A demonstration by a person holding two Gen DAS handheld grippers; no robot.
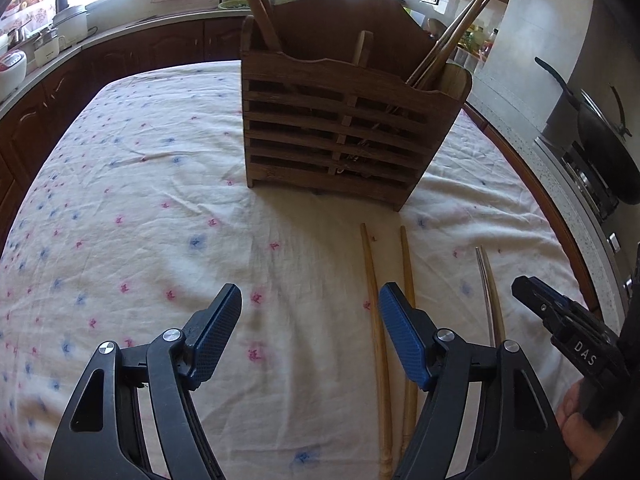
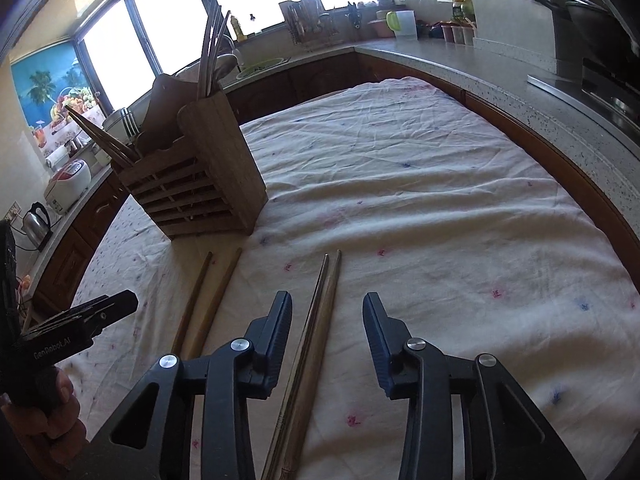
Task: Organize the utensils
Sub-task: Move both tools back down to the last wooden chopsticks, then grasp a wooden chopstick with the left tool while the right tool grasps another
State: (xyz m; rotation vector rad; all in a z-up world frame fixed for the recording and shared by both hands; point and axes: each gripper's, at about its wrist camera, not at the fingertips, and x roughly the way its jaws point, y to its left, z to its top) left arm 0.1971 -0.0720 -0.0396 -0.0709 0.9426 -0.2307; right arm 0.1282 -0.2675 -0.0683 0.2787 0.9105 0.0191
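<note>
Left gripper (image 1: 310,312) low over the flowered cloth (image 1: 140,208), fingers spread wide, nothing between them; right finger (image 1: 400,336) over the near part of the bamboo chopsticks (image 1: 376,320). Bamboo pair flat on cloth, tips toward the holder (image 1: 340,132), just short of its front. Holder upright mid-table, slatted, chopsticks leaning out of its left and right compartments. Further right, the steel chopsticks (image 2: 316,340) flat on cloth, side by side, roughly parallel to the bamboo pair and apart from it. Right gripper (image 2: 327,312) straddling the steel pair, fingers at a middling gap, one either side, pads not touching the metal; whether above or at cloth level cannot tell. Counter (image 2: 520,92) curving behind, pan (image 1: 600,140) on the stove at far right.
</note>
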